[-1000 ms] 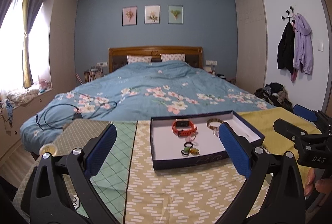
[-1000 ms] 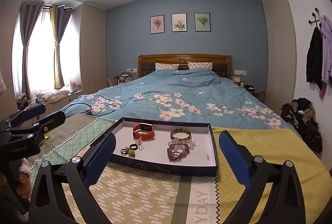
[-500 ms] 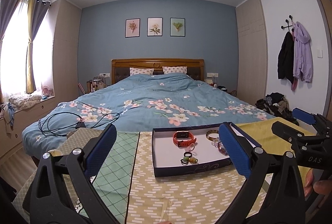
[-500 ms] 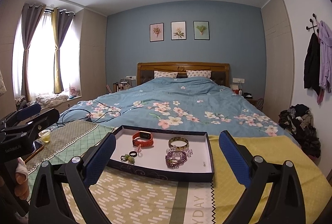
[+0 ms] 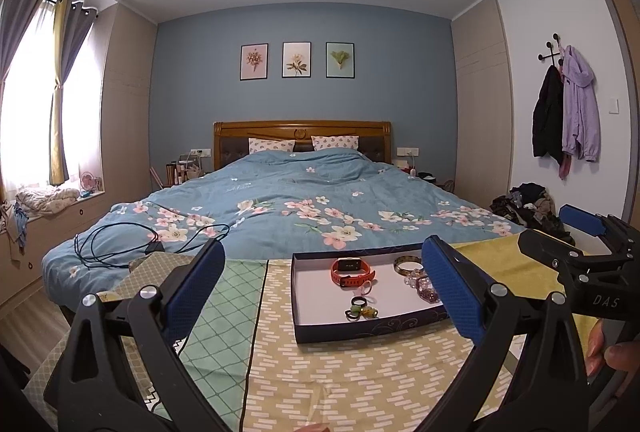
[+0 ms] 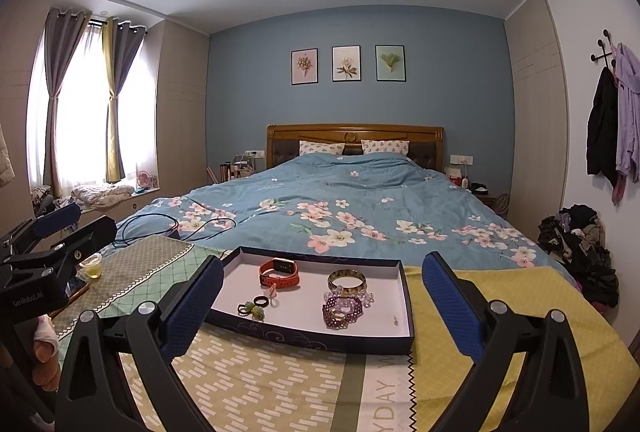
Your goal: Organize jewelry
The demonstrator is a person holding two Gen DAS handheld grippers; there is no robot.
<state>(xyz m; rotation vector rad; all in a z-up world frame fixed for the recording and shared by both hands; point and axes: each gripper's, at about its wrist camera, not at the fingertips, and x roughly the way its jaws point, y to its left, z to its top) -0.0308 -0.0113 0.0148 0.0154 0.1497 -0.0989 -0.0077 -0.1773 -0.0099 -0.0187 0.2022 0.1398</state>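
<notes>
A shallow dark-blue tray (image 6: 312,338) (image 5: 360,330) with a white floor sits on the patterned cloths. In it lie an orange watch band (image 6: 279,274) (image 5: 352,272), a gold bangle (image 6: 346,278) (image 5: 407,265), a purple bead bracelet (image 6: 342,310), clear beads (image 6: 366,297), a black ring (image 6: 261,300) (image 5: 359,302) and a green-and-black clip (image 6: 251,309) (image 5: 362,312). My left gripper (image 5: 322,288) is open and empty, held back from the tray's near left. My right gripper (image 6: 322,292) is open and empty, held back from the tray's near side. Each gripper shows at the edge of the other's view.
The cloth-covered table (image 6: 256,384) stands at the foot of a blue floral bed (image 6: 340,207). A small glass of yellow liquid (image 6: 91,266) sits at the table's left. Cables (image 5: 120,240) lie on the bed corner. A clothes pile (image 6: 580,244) is on the floor at right.
Both grippers have tilted upward and pulled back, so the tray sits lower and smaller in both views and the ceiling lamp shows. The jewelry has not moved.
</notes>
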